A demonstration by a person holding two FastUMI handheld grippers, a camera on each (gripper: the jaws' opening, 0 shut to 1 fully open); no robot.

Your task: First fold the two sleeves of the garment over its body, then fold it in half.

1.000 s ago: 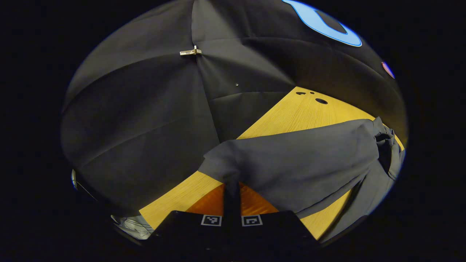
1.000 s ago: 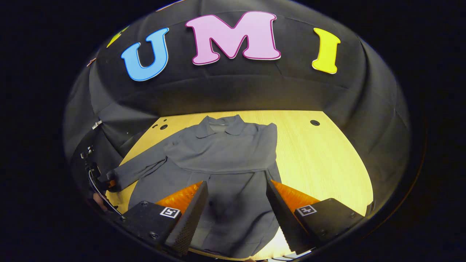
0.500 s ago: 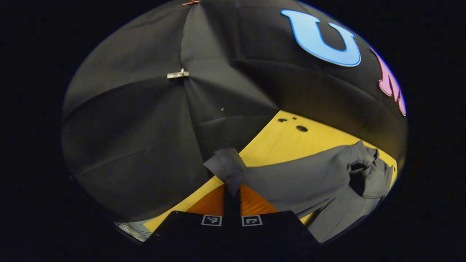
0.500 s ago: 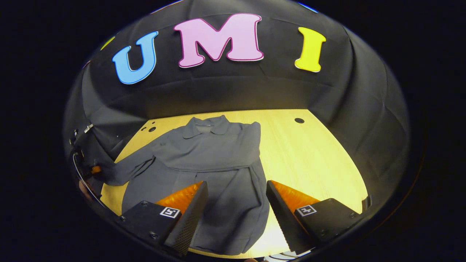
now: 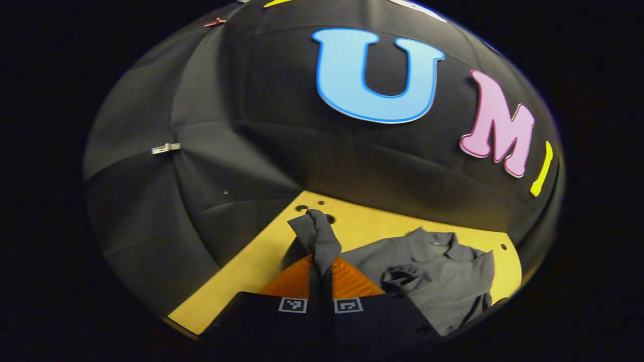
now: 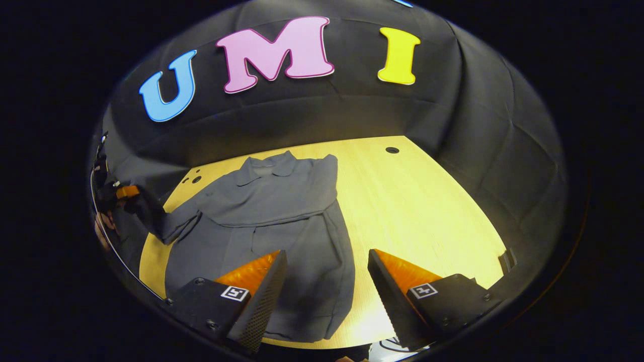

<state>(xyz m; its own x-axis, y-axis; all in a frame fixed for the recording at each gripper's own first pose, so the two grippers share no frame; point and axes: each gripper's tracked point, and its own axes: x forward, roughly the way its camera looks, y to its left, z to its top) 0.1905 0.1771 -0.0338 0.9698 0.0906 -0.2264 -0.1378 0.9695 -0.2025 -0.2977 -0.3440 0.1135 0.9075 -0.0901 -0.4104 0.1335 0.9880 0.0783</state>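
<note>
Garment [image 6: 282,211] hem cut off, left gripper [image 5: 320,266] pinching sleeve [image 5: 318,234]

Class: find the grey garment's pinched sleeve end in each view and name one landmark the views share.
Left gripper view: grey fabric sleeve end rises at bottom centre, clamped between the left hand-held gripper fingers.
Right gripper view: it hangs at far left, lifted off the table.
Shared landmark: the garment's collar.

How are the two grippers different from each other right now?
The left gripper is shut on the sleeve; the right gripper is open and holds nothing. The left gripper lifts the sleeve off the table; the right gripper hangs over the lower part of the garment. Both point towards the garment.
</note>
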